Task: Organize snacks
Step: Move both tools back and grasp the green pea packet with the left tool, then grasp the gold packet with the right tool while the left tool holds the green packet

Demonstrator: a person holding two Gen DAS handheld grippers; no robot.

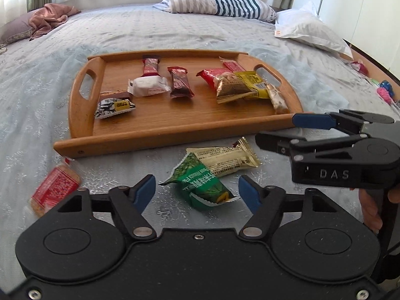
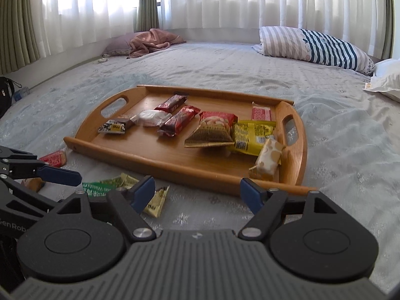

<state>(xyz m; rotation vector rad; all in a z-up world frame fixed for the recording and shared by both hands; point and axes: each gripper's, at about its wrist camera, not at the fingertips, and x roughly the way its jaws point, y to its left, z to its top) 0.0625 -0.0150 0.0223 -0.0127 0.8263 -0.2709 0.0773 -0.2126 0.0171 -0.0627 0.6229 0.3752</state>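
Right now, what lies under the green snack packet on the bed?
The green snack packet overlaps the near end of a gold packet; elsewhere it rests on the bedspread. Anything else beneath is hidden.

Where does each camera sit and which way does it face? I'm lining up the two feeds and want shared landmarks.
Left wrist: sits behind the open left gripper, low over the bed, facing the green snack packet and the wooden tray; the right gripper and some of the person's hand show at right.
Right wrist: sits behind the open right gripper, facing the tray's near rim; the left gripper shows at left.
Shared: tray, green packet, striped pillow, each other's gripper.
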